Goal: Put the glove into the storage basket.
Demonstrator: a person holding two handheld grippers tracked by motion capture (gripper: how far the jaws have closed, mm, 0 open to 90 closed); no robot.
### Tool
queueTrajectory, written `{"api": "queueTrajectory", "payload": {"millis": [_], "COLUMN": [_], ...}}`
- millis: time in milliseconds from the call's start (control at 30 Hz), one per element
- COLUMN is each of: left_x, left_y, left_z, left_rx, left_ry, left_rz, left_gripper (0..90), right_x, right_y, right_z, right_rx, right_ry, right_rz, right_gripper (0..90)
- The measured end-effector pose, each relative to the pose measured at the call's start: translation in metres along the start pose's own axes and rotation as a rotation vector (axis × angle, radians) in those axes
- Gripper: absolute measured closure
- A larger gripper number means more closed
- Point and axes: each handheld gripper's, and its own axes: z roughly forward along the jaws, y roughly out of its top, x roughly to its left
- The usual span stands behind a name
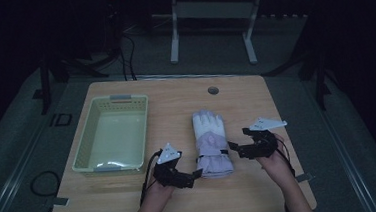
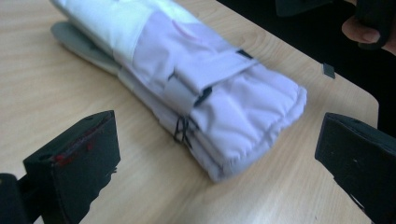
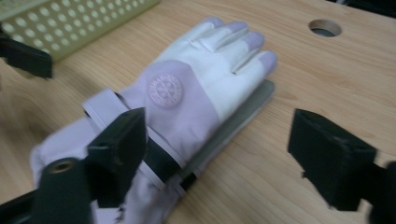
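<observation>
I have the padded glove (image 1: 210,143) lying flat on the desk (image 1: 252,191), directly between my two sets of fingers, cuff end toward me and fingertips pointing away. It looks like a pair stacked one on the other (a grey palm edge peeks out underneath in both gripper views), clipped together near the wrist strap.

My left gripper (image 1: 190,176) sits just beside the cuff's corner, its fingers (image 2: 74,161) spread wide and holding nothing; the quilted cuff lies ahead of them, slightly toward the far finger. My right gripper (image 1: 235,148) is on the other side at the wrist strap, also wide open and empty, with one finger (image 3: 119,151) hanging over the strap and the other well out over bare wood.

I judge this thing light, soft and thick: it will squash under the fingers and droop at whichever end I leave unsupported. The shell fabric looks smooth, so a shallow pinch could slip off. The best hold seems to be the cuff and wrist band, where the padding is bulkiest and the strap gives a ridge to bite behind. Taking both layers together should keep the pair from splitting. The basket (image 1: 112,134) stands beyond my left fingers, apart from the glove.
</observation>
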Motion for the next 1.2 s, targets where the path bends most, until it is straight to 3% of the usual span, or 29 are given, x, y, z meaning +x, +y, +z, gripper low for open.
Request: {"api": "queueTrajectory", "payload": {"millis": [67, 167, 300, 433, 500, 600, 667, 733, 767, 867, 967, 1067, 1200], "left_x": [0.0, -0.001, -0.002, -0.002, -0.001, 0.0, 0.003, 0.005, 0.008, 0.01, 0.016, 0.02, 0.019], "left_y": [0.008, 0.018, 0.025, 0.021, 0.019, 0.014, 0.01, 0.007, 0.006, 0.004, 0.0, -0.004, -0.004], "left_z": [0.005, 0.014, 0.028, 0.032, 0.033, 0.034, 0.035, 0.038, 0.041, 0.045, 0.053, 0.057, 0.059], "left_rx": [0.015, 0.034, 0.082, 0.09, 0.093, 0.1, 0.101, 0.125, 0.144, 0.16, 0.215, 0.228, 0.228], "left_ry": [0.002, 0.0, 0.01, 0.009, -0.002, 0.014, 0.027, 0.052, 0.043, 0.034, 0.015, -0.001, 0.001], "left_rz": [0.002, -0.013, -0.032, -0.038, -0.059, -0.09, -0.113, -0.123, -0.137, -0.163, -0.211, -0.227, -0.205], "left_gripper": [0.1, 0.1, 0.1, 0.1, 0.2, 1.1, 11.9, 13.6, 15.6, 15.7, 15.6, 15.6, 16.1], "right_x": [0.003, 0.006, 0.004, -0.001, -0.004, -0.009, -0.011, -0.012, -0.012, -0.013, -0.013, -0.014, -0.017], "right_y": [0.001, 0.002, 0.004, 0.005, 0.003, -0.003, -0.009, -0.014, -0.017, -0.02, -0.024, -0.027, -0.032], "right_z": [0.002, 0.007, 0.016, 0.029, 0.037, 0.048, 0.054, 0.06, 0.062, 0.066, 0.071, 0.075, 0.079], "right_rx": [-0.005, -0.011, -0.012, -0.004, 0.012, 0.035, 0.047, 0.063, 0.067, 0.074, 0.093, 0.116, 0.137], "right_ry": [0.006, 0.028, 0.017, 0.015, 0.014, 0.01, 0.01, 0.012, 0.013, 0.032, 0.058, 0.077, 0.13], "right_rz": [-0.015, 0.003, 0.047, 0.092, 0.113, 0.139, 0.164, 0.181, 0.196, 0.222, 0.236, 0.244, 0.286], "right_gripper": [13.2, 13.2, 15.1, 17.2, 17.4, 17.5, 17.4, 17.4, 17.3, 16.8, 17.3, 21.5, 32.0]}}
